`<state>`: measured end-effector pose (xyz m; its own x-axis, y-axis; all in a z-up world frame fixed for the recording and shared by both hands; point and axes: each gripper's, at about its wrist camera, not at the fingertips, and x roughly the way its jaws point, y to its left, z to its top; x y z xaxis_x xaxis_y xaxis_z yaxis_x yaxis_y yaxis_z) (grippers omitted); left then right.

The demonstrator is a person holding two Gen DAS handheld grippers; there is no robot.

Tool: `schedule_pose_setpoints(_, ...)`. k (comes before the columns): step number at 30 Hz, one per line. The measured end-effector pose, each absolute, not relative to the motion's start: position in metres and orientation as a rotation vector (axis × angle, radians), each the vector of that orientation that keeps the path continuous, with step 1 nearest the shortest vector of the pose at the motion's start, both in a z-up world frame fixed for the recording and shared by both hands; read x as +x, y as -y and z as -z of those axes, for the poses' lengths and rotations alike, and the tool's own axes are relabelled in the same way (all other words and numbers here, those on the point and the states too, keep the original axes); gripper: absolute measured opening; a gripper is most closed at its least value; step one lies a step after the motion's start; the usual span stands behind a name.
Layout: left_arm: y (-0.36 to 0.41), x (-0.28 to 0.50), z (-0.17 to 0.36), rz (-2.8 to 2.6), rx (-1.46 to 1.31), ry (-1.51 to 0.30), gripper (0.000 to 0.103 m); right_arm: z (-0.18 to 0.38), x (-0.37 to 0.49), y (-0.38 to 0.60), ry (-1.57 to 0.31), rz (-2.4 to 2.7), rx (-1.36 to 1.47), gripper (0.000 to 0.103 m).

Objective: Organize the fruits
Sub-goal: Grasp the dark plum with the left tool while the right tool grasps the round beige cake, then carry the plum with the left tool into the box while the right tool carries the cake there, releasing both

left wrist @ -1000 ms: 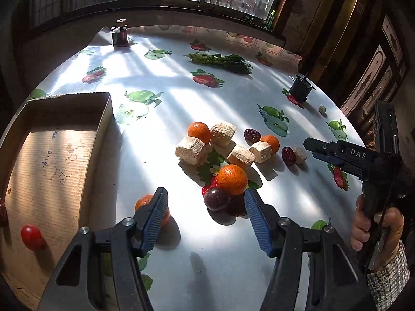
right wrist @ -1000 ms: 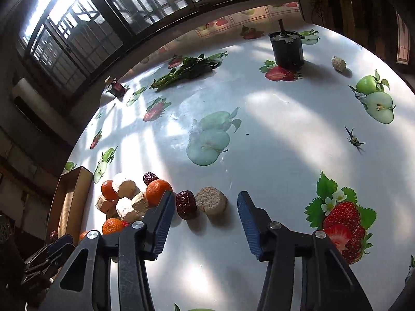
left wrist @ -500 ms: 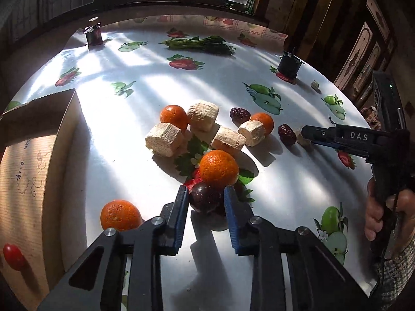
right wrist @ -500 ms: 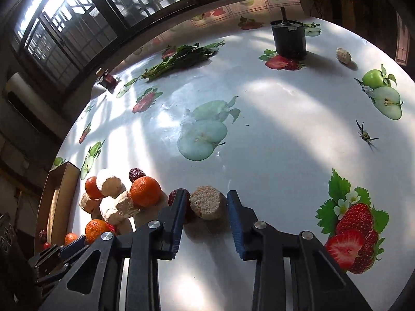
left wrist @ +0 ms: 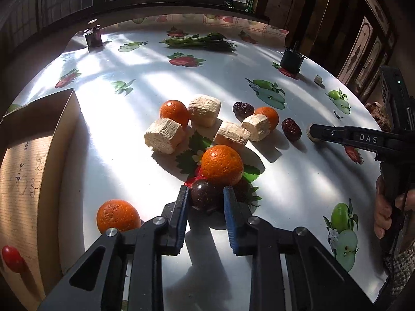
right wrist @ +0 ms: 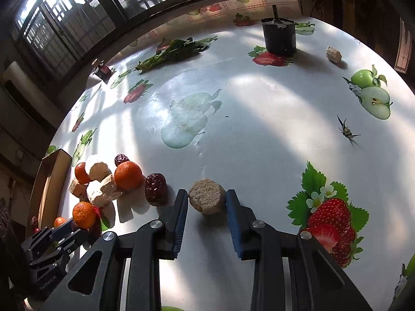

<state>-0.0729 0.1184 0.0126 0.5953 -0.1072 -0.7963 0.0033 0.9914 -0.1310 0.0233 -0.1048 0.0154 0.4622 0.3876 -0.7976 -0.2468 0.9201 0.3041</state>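
My left gripper [left wrist: 205, 192] is shut on a dark round fruit [left wrist: 204, 198] that lies on the table just below an orange [left wrist: 222, 165]. Another orange [left wrist: 118, 215] sits left of the fingers. My right gripper [right wrist: 206, 194] is shut on a beige cylindrical chunk [right wrist: 206, 199], and a red date [right wrist: 155, 188] lies just left of it. More oranges, beige chunks [left wrist: 163, 136] and dates [left wrist: 243, 108] are clustered mid-table. A cardboard box [left wrist: 52, 140] at the left holds a small red fruit [left wrist: 11, 258].
The table wears a fruit-print oilcloth [right wrist: 259, 119]. At the far side stand a black cup [right wrist: 278, 36], a bunch of greens [right wrist: 173, 51] and a small jar [right wrist: 103, 71]. A stray chunk [right wrist: 333, 54] lies near the cup. A person's hand [left wrist: 384, 207] grips the right tool.
Both grippers went from open to shut. The left one sank and closed around the dark fruit. The right one closed on the beige chunk.
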Motion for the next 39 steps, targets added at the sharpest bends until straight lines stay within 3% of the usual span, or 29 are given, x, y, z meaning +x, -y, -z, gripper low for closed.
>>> schedule_pose_setpoints(6, -0.121, -0.083, -0.020, 0.058, -0.149, -0.910, 0.023, -0.017, 0.013, 0.091, -0.999, -0.376, 0.058, 0.028)
schedule_pose_setpoints(12, -0.135, -0.115, -0.055, 0.065, -0.221, -0.832, 0.023, -0.035, -0.001, 0.105, -0.982, -0.421, 0.177, 0.028)
schedule_pose_setpoints(18, -0.176, -0.159, -0.112, 0.048, -0.315, -0.716, 0.023, -0.086, -0.033, 0.083, -0.901, -0.526, 0.175, 0.028)
schedule_pose_setpoints(27, -0.280, -0.193, -0.175, -0.111, -0.358, -0.638, 0.023, -0.176, -0.087, -0.027, -0.814, -0.866, 0.139, 0.029)
schedule_pose_setpoints(32, -0.347, -0.175, -0.149, -0.220, -0.419, -0.723, 0.023, -0.167, -0.093, -0.115, -0.912, -1.011, 0.108, 0.029)
schedule_pose_setpoints(39, -0.388, -0.158, -0.078, -0.320, -0.464, -0.867, 0.023, -0.077, -0.094, -0.209, -1.098, -1.013, 0.022, 0.029)
